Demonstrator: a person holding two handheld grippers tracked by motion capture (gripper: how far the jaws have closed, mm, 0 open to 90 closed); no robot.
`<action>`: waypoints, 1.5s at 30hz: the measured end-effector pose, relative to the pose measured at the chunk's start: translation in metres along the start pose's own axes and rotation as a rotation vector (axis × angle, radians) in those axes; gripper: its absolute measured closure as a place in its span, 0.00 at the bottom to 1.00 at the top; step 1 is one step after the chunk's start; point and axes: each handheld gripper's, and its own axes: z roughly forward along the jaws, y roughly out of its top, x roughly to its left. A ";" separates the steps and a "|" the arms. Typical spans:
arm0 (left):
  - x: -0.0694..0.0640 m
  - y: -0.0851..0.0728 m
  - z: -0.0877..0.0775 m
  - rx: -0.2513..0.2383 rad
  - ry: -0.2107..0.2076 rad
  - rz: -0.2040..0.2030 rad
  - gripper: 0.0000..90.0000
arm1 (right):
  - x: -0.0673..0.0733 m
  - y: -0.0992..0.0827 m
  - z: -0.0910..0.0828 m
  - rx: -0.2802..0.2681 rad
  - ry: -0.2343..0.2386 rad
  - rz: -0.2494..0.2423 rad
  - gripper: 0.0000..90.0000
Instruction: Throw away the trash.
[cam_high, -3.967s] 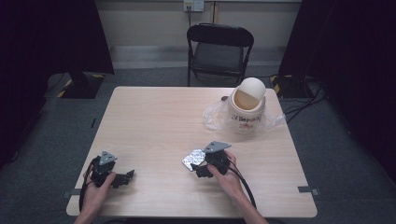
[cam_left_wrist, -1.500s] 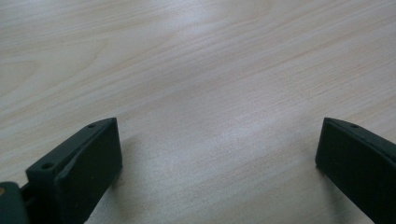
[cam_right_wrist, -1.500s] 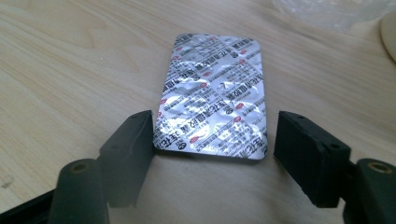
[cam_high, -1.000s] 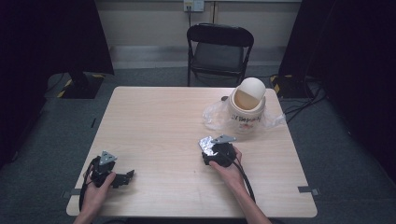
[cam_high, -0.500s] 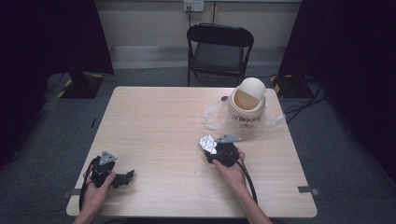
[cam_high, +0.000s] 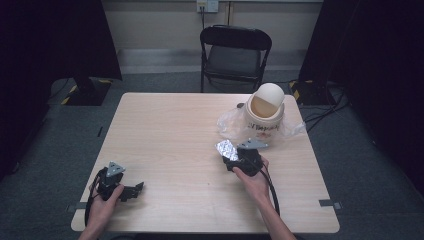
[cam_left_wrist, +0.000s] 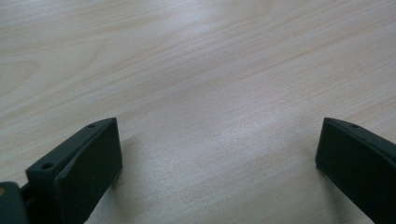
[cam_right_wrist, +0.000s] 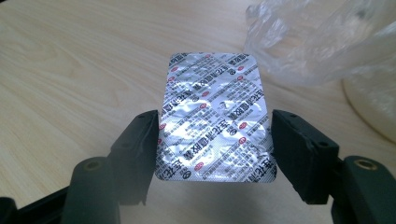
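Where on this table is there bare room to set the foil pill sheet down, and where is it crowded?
Free: the wide bare wood of the table between the left gripper and the right gripper, reaching to the far left corner. Crowded: the far right corner, where the small bin sits on crinkled clear plastic, just beyond the held pill sheet.

Wooden table (cam_high: 165, 135) bearing bin (cam_high: 265, 117), bag (cam_high: 231, 122)

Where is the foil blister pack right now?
The blister pack sits clamped between the right gripper fingers, on the table's right half, just in front of the small bin and its plastic bag.
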 end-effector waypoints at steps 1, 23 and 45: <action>0.000 0.000 0.000 0.000 0.001 -0.001 0.00 | -0.001 0.002 -0.002 -0.007 -0.004 0.002 0.38; 0.000 0.000 0.000 0.001 0.001 0.000 0.00 | -0.027 0.044 -0.042 -0.119 -0.055 0.017 0.38; 0.000 0.000 0.000 -0.001 0.001 -0.003 0.00 | -0.061 0.083 -0.053 -0.133 -0.152 0.081 0.38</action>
